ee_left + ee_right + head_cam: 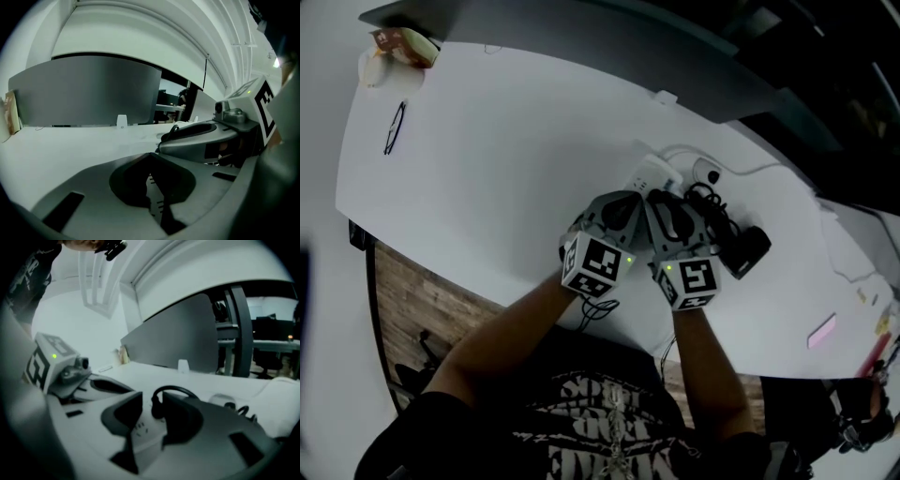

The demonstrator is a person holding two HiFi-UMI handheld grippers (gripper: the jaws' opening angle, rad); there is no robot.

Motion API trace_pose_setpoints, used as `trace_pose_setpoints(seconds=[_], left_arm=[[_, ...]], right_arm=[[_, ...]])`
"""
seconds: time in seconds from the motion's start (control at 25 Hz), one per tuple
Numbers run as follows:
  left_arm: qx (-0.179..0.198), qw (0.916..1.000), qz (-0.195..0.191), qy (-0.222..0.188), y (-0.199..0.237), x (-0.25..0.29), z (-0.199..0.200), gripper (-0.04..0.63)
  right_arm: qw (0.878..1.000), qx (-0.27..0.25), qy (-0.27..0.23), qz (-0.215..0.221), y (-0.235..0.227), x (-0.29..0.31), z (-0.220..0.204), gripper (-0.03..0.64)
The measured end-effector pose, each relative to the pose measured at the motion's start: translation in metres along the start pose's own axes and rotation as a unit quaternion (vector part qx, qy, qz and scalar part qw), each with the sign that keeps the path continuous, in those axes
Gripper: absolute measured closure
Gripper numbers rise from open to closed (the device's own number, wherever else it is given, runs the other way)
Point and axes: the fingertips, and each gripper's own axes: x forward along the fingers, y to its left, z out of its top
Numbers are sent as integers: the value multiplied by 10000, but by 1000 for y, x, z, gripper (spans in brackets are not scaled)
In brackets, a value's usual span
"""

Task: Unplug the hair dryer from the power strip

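Holding the right gripper (152,401) above the power strip (140,430), I have its jaws spread around the black plug (158,411), ready to pinch. The left gripper (150,157), jaws apparently pressed together, hangs over the strip to steady it; the hair dryer (745,246) lies just beside the strip.

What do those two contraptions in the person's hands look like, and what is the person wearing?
Both the left gripper and the right gripper are smooth grey shells that taper to dark fingers. Each carries a white cube printed with black square markers, with a small green light on it. The person wears a black short-sleeved T-shirt with white print.
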Motion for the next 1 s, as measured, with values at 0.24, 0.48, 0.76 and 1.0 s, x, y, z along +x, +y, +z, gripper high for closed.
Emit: trace_pose_setpoints(seconds=[0.24, 0.48, 0.76, 1.0], left_arm=[[564, 9973, -1, 475, -5, 13, -13, 569], [625, 9966, 13, 532, -4, 14, -13, 569], [881, 9943, 32, 595, -6, 16, -14, 569], [874, 9944, 4, 595, -7, 16, -15, 569]], right_arm=[[9966, 715, -404, -31, -8, 0, 9, 538], [9926, 1059, -598, -10, -10, -5, 14, 551], [9788, 1312, -1569, 115, -23, -35, 60, 551], [9869, 1253, -1011, -22, -41, -46, 32, 550]])
